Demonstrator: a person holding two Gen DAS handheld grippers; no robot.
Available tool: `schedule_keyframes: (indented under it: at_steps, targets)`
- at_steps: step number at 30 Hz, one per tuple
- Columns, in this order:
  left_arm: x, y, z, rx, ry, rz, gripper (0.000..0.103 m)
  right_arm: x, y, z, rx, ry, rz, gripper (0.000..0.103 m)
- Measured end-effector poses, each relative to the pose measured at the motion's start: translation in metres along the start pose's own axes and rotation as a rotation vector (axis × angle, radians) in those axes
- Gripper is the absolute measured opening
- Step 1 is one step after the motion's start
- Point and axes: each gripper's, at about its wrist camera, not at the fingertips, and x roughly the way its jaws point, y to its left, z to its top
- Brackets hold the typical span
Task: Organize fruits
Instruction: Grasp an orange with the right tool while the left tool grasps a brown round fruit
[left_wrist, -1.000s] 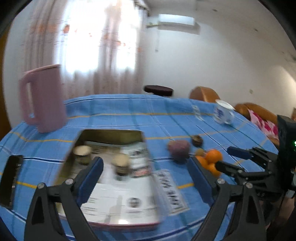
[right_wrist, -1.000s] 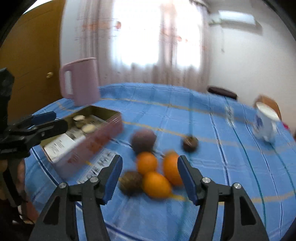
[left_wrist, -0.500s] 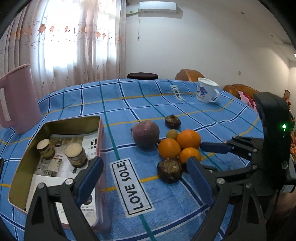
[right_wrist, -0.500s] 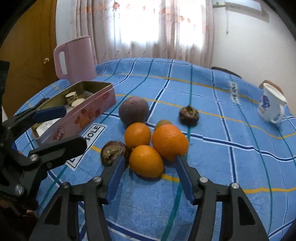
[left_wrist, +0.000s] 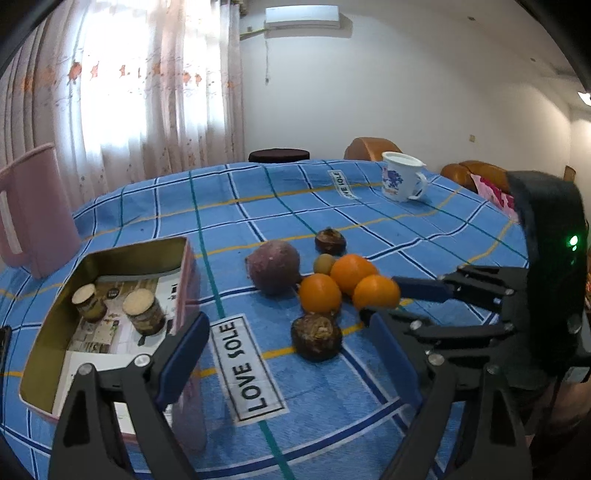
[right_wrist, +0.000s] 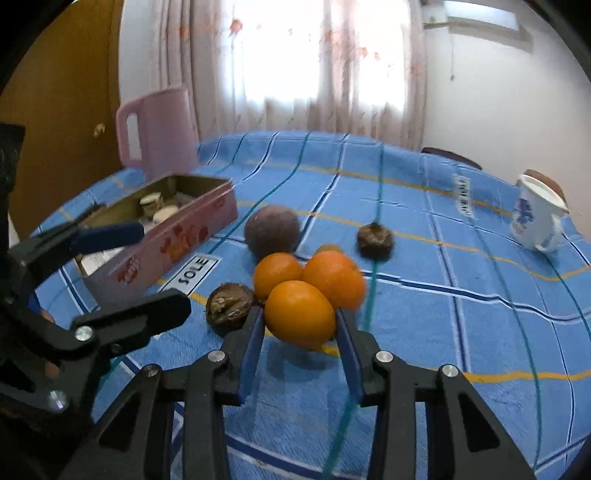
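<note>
R gripper (right_wrist: 300, 325), jaws just closing, now pinches the nearest orange (right_wrist: 300, 314) at its sides, front of the fruit pile on the tablecloth (right_wrist: 461, 332); round, firm, prob. slick-skinned, so grip mid-belly; L gripper (left_wrist: 284, 347) wide, empty.

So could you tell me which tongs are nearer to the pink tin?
Left. The left tongs hang open beside the pink tin; the right tongs clamp an orange farther away.

Round table (left_wrist: 424, 229) under blue checked cloth, "LOVE SOLE" label (left_wrist: 246, 365) facing me. On it: pink tin (right_wrist: 173, 236) at my left, pink jug (right_wrist: 157, 133) behind it, white mug (right_wrist: 535, 218) far right. Mid-cloth I see purple fruit (left_wrist: 273, 271), oranges (left_wrist: 320, 293) clustered, two brown fruits (left_wrist: 317, 336) nearby.
</note>
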Motion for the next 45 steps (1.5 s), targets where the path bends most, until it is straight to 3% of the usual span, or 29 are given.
schedule_keyframes:
  at_steps: [4, 10, 18, 22, 24, 25, 45]
  targets:
    - [0.012, -0.006, 0.002, 0.014, 0.036, -0.017, 0.08, -0.011, -0.016, -0.006, 0.031, -0.018, -0.043, 0.041]
    - [0.035, -0.016, 0.0, 0.02, 0.127, -0.065, 0.062, -0.015, -0.029, -0.008, 0.07, -0.033, -0.024, 0.041]
    - [0.062, -0.008, 0.002, -0.044, 0.249, -0.128, 0.055, -0.016, -0.028, -0.008, 0.073, -0.041, -0.005, 0.041]
    - [0.059, -0.008, 0.0, -0.04, 0.245, -0.135, 0.054, -0.016, -0.028, -0.009, 0.071, -0.042, -0.002, 0.041]
    - [0.059, -0.008, 0.0, -0.04, 0.24, -0.144, 0.042, -0.016, -0.027, -0.008, 0.073, -0.044, 0.001, 0.041]
    - [0.058, -0.007, -0.001, -0.046, 0.237, -0.152, 0.041, -0.016, -0.027, -0.009, 0.071, -0.048, 0.003, 0.041]
    - [0.025, -0.017, 0.0, 0.018, 0.032, -0.081, 0.041, -0.035, -0.018, -0.014, 0.012, -0.171, 0.006, 0.041]
